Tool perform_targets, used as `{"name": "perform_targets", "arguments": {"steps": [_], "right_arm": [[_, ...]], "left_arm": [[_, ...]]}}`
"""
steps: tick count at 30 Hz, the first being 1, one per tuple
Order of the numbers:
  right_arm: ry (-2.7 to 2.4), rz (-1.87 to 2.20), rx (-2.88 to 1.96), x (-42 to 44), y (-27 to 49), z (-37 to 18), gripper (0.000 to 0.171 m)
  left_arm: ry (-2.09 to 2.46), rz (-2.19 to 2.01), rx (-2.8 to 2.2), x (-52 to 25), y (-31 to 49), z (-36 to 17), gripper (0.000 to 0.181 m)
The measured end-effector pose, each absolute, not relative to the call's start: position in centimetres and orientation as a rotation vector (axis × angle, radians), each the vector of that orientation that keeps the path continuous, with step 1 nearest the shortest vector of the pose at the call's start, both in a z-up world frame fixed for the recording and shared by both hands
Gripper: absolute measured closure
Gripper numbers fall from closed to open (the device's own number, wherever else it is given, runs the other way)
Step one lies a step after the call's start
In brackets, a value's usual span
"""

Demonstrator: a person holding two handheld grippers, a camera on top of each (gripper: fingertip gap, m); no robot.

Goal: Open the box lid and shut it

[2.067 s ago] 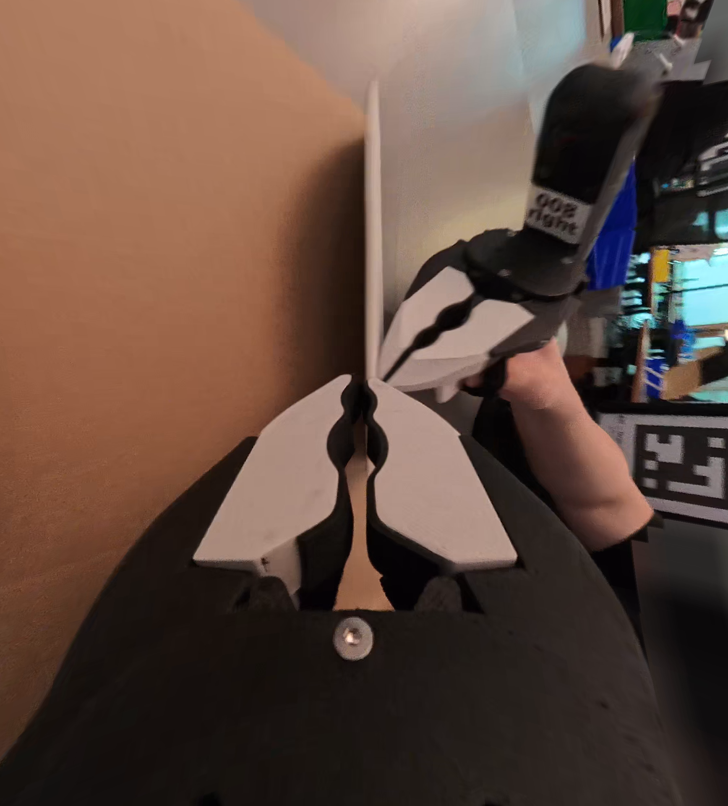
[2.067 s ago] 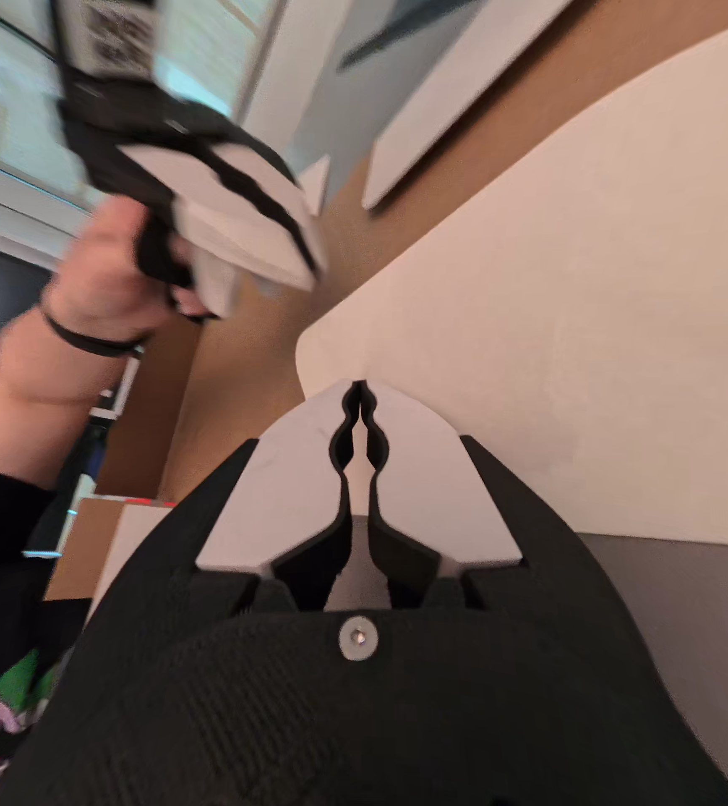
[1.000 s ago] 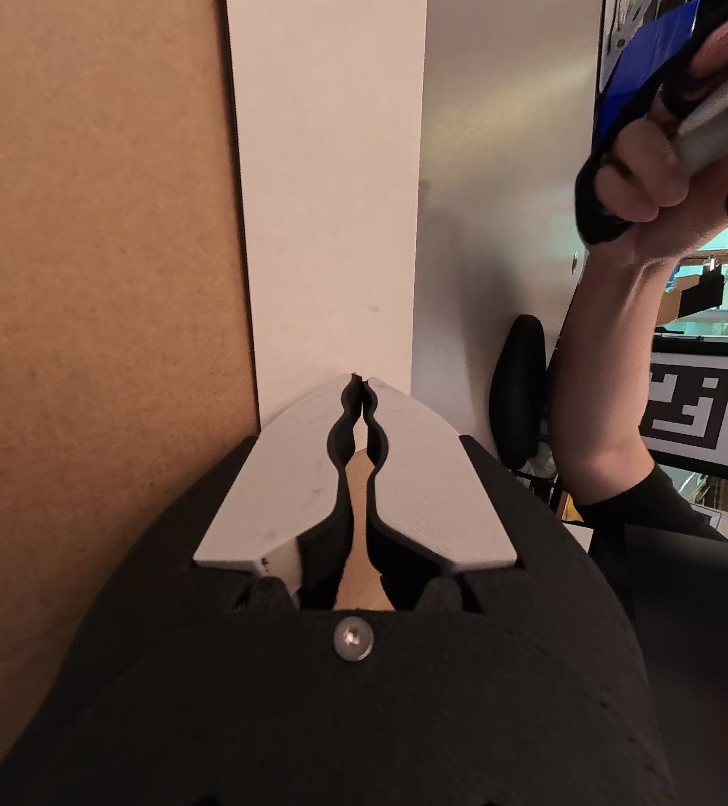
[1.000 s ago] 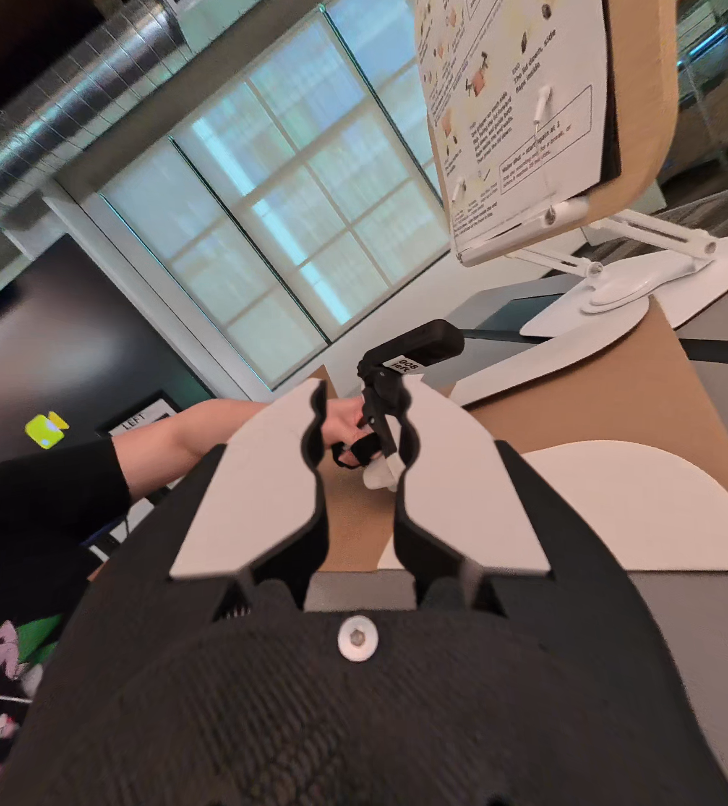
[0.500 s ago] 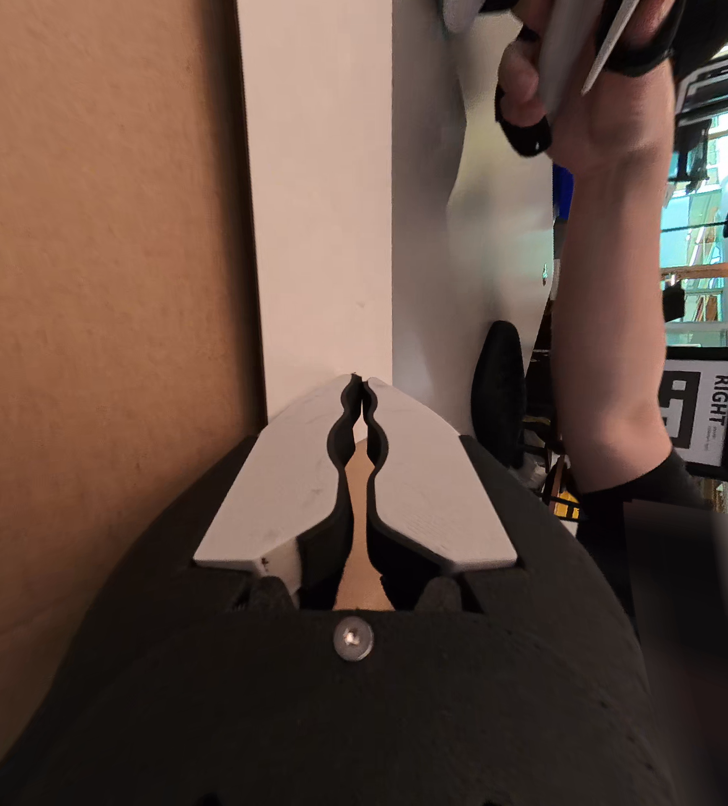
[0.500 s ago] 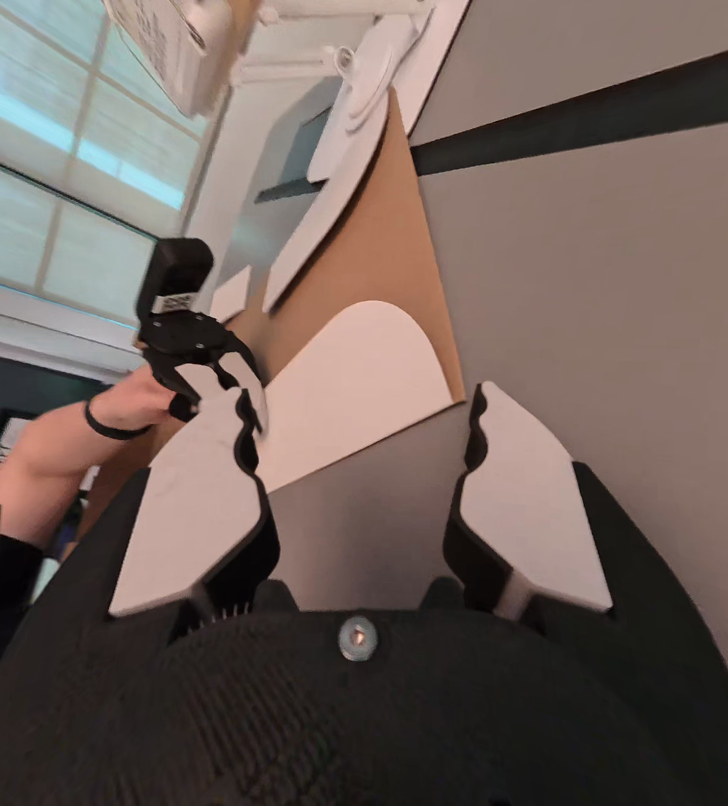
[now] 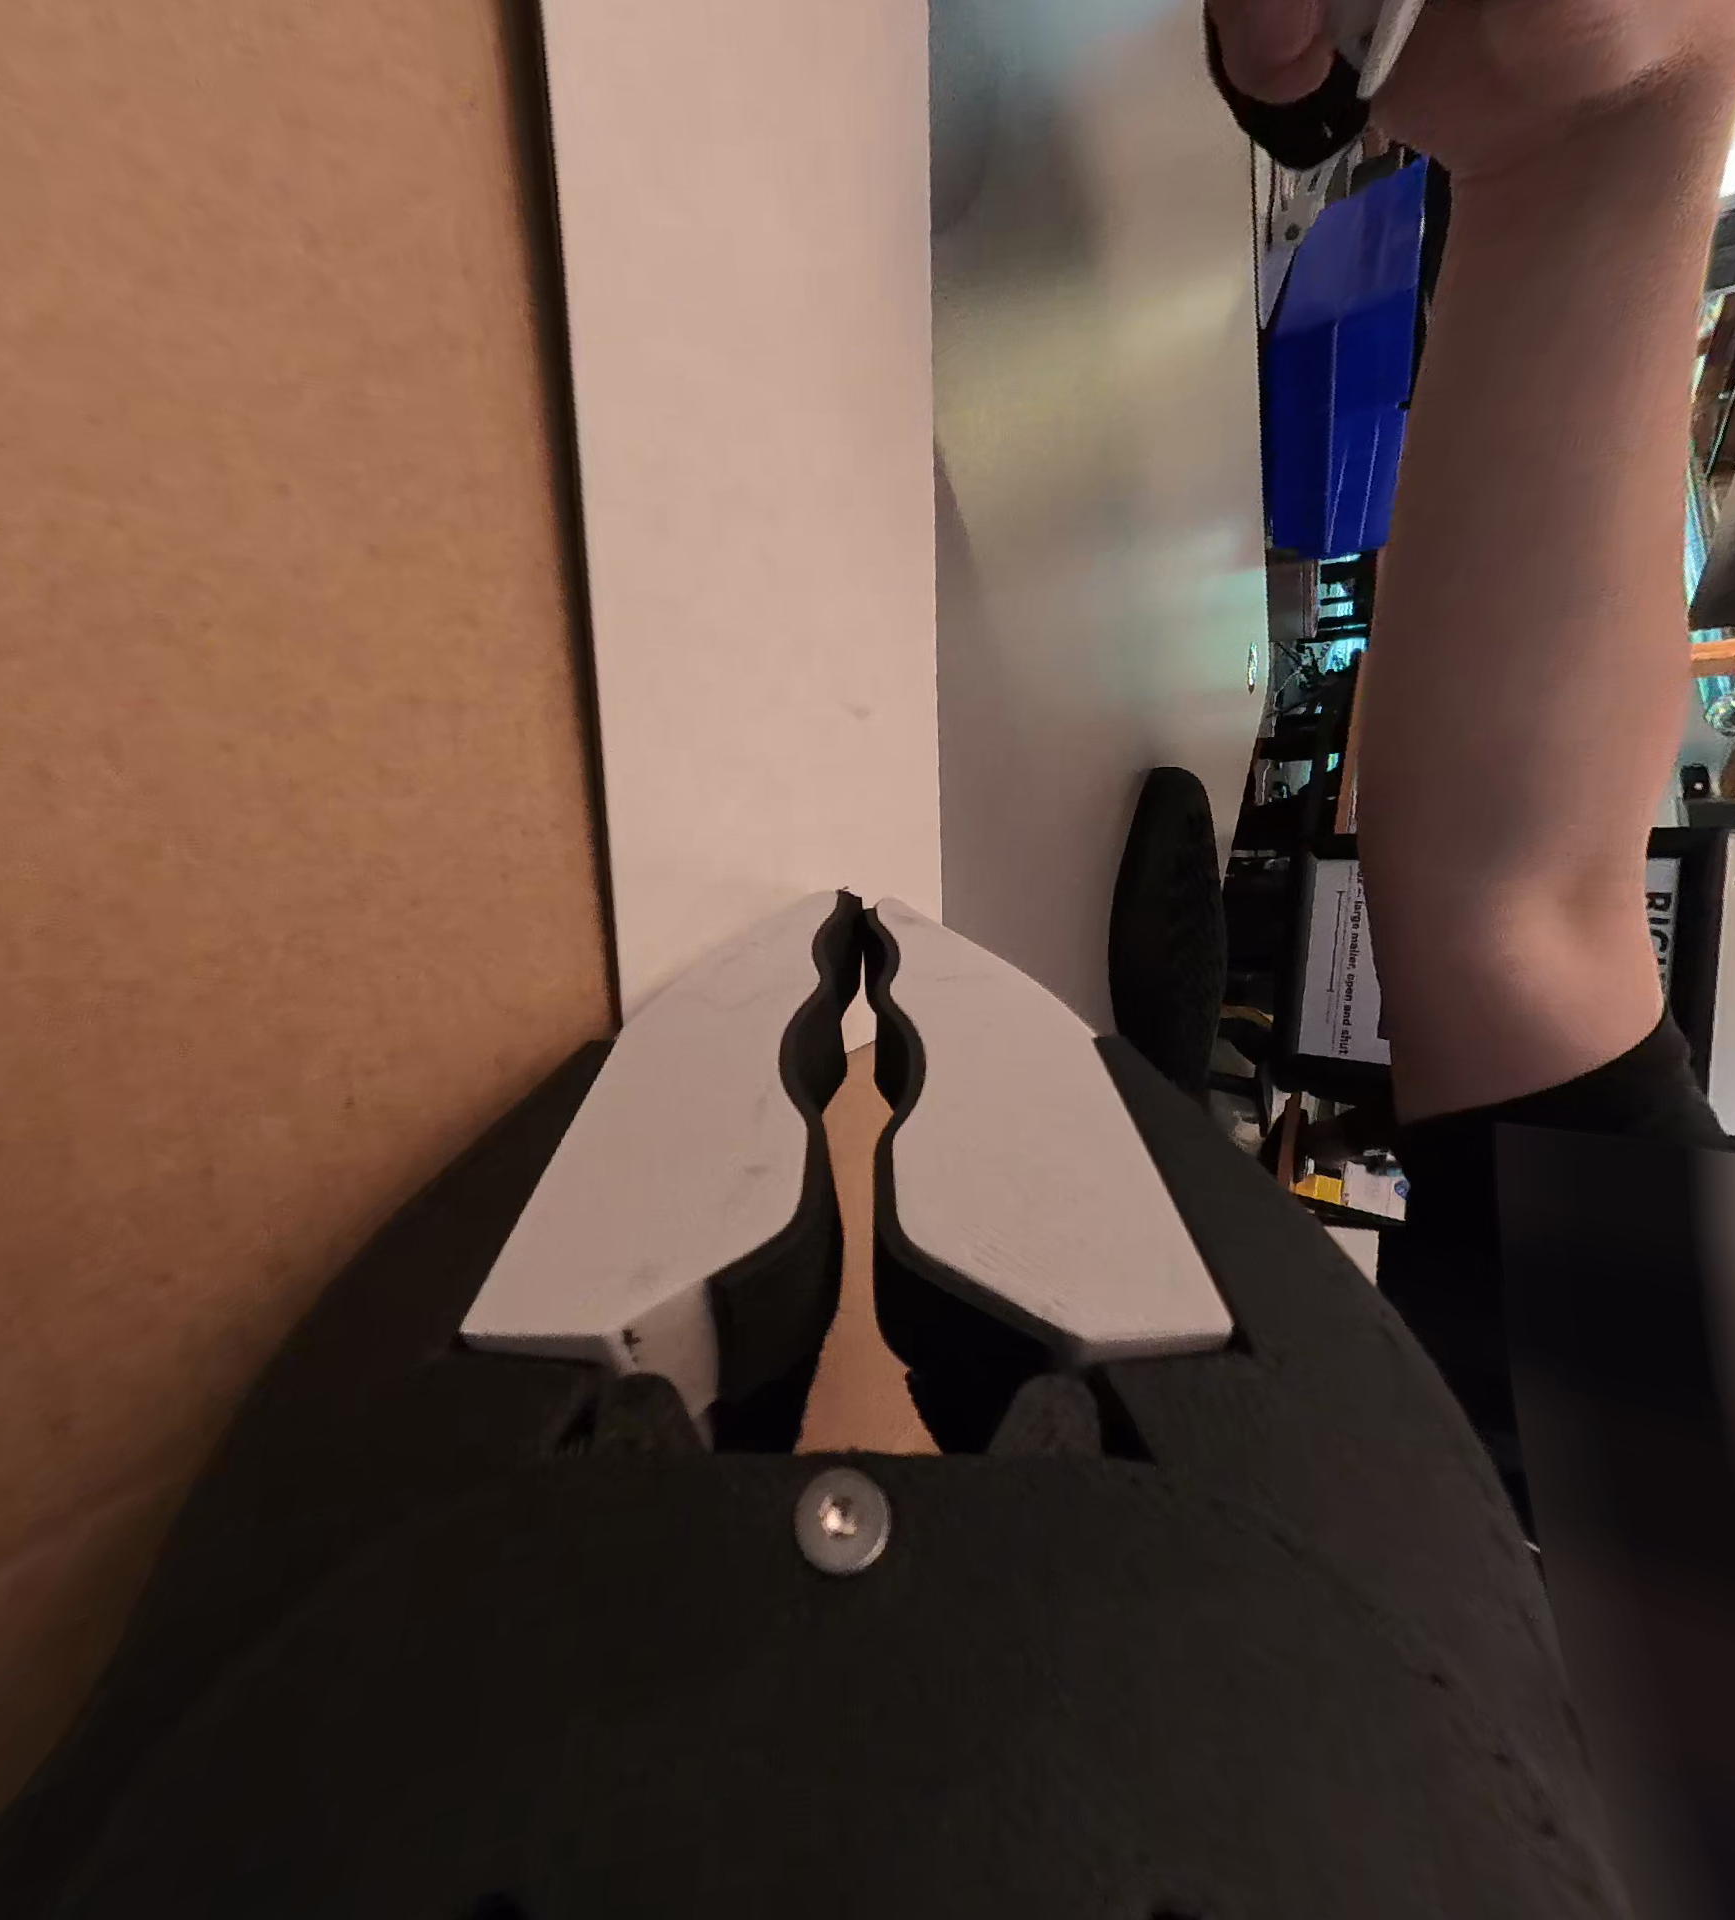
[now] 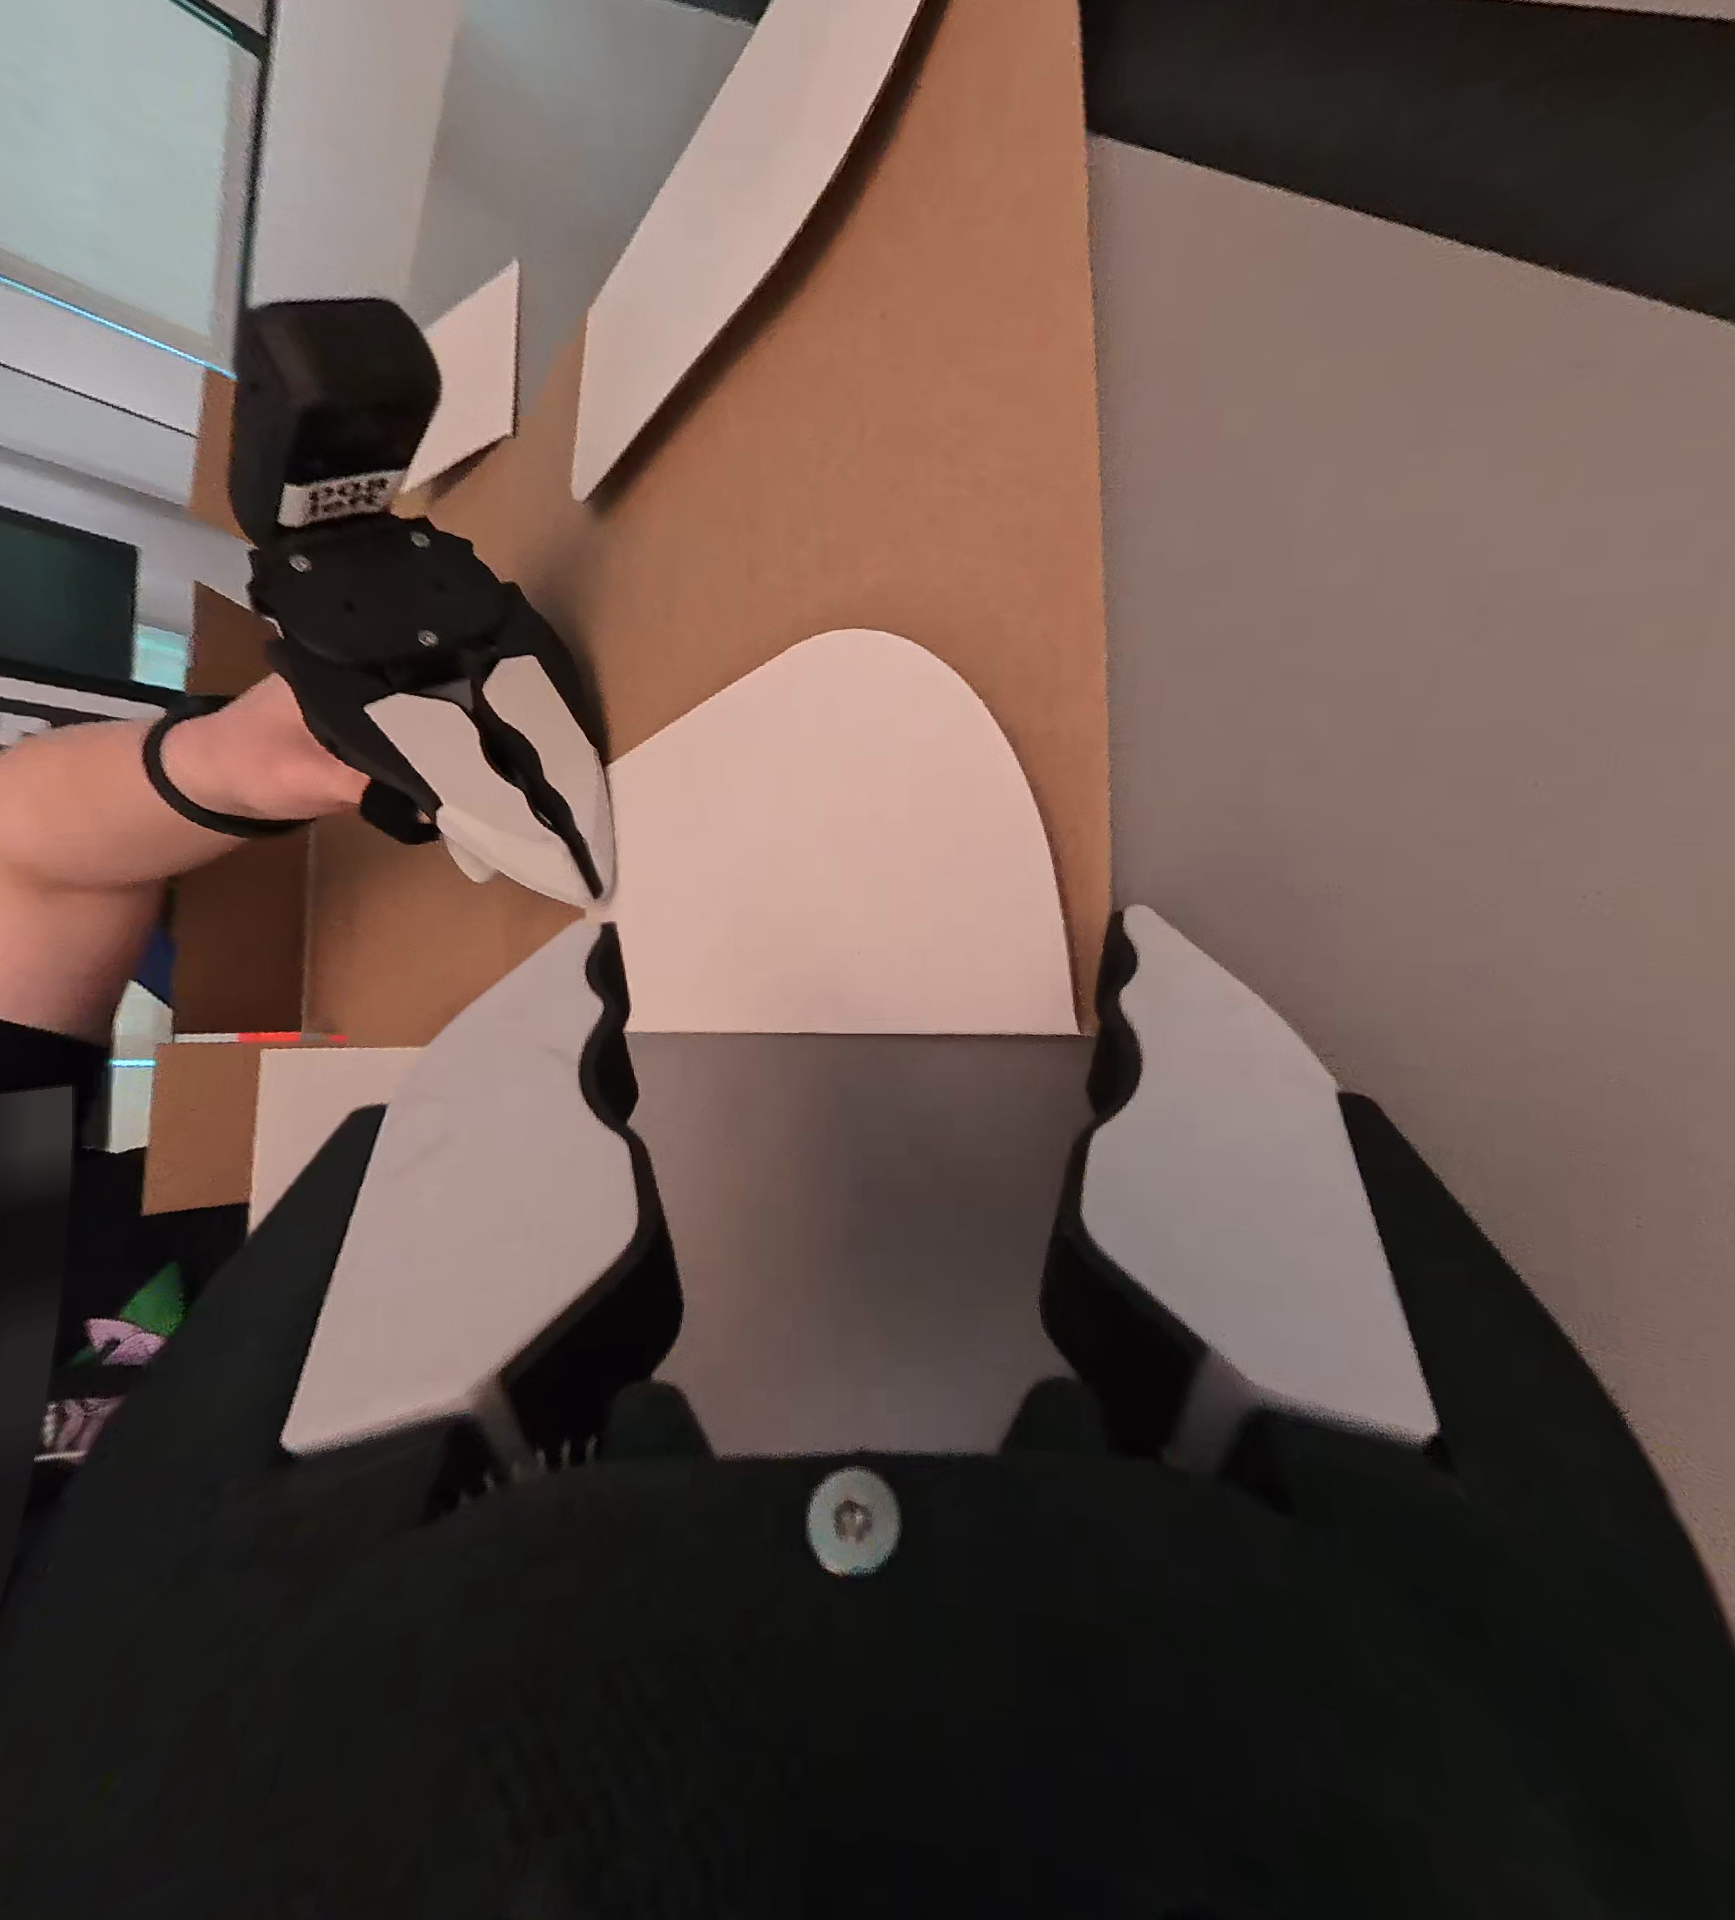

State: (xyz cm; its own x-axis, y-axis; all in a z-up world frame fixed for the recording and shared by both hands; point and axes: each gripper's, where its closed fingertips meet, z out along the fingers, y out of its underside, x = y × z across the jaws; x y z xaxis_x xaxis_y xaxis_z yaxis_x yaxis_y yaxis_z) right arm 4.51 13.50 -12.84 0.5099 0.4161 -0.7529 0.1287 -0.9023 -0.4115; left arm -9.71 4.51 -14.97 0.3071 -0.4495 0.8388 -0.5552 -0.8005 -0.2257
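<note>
The box lid is open, with its brown inner side [image 8: 842,468] toward the camera. A white rounded flap [image 8: 842,831] lies against it. Another white flap [image 8: 717,260] is farther back. My left gripper [image 8: 588,873] is shut, its tips pinching the left corner of the rounded flap. In the left wrist view it [image 7: 858,904] is shut with a tan cardboard strip between the jaws, brown board [image 7: 219,623] to the left and the white flap [image 7: 749,468] ahead. My right gripper [image 8: 863,930] is open and empty, its jaws on either side of the flap's lower edge.
The box stands on a grey table [image 8: 1465,727] with a black band [image 8: 1465,156] at the back. Smaller cardboard boxes [image 8: 208,1122] stand at the left. The person's right forearm [image 7: 1528,520] hangs at the right, before a blue bin [image 7: 1341,364] and a black object [image 7: 1164,914].
My right gripper has opened wide and swung down from facing the room to the rounded flap's lower edge. My left gripper has stayed shut on the flap.
</note>
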Motion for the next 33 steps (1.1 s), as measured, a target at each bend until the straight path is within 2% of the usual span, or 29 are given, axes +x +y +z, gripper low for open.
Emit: {"name": "perform_targets", "arguments": {"steps": [5, 12, 15, 25, 26, 27, 29, 31, 33], "right_arm": [[-0.566, 1.308, -2.447, 4.9, 13.4, -13.4, 0.095], [-0.576, 1.320, -2.435, 4.0, 14.6, -13.5, 0.100], [-0.542, 1.379, -2.459, 3.6, 14.4, -13.1, 0.090], [-0.548, 1.497, -2.364, 3.8, 13.5, -11.5, 0.089], [-0.571, 1.618, -2.283, 3.5, 12.9, -10.1, 0.116], [-0.565, 1.797, -2.153, 2.9, 12.2, -7.9, 0.128], [-0.525, 1.797, -2.110, 2.5, 12.6, -6.7, 0.128], [-0.605, 1.555, -2.250, 2.8, 12.7, -8.5, 0.109], [-0.610, 1.451, -2.370, 3.3, 12.0, -9.8, 0.106]], "left_arm": [[-0.973, 1.520, 2.443, -9.5, 4.2, -15.0, 0.181], [-0.950, 1.548, 2.448, -9.5, 4.2, -14.9, 0.181], [-0.947, 1.586, 2.441, -9.6, 4.1, -14.9, 0.181], [-0.949, 1.634, 2.387, -9.4, 3.6, -14.6, 0.181], [-0.952, 1.640, 2.383, -9.3, 3.5, -14.5, 0.181], [-0.960, 1.642, 2.385, -9.3, 3.5, -14.6, 0.181], [-0.984, 1.640, 2.386, -9.3, 3.4, -14.7, 0.181], [-0.965, 1.649, 2.379, -9.2, 3.4, -14.7, 0.181], [-0.963, 1.649, 2.390, -9.2, 3.5, -14.7, 0.181]]}}
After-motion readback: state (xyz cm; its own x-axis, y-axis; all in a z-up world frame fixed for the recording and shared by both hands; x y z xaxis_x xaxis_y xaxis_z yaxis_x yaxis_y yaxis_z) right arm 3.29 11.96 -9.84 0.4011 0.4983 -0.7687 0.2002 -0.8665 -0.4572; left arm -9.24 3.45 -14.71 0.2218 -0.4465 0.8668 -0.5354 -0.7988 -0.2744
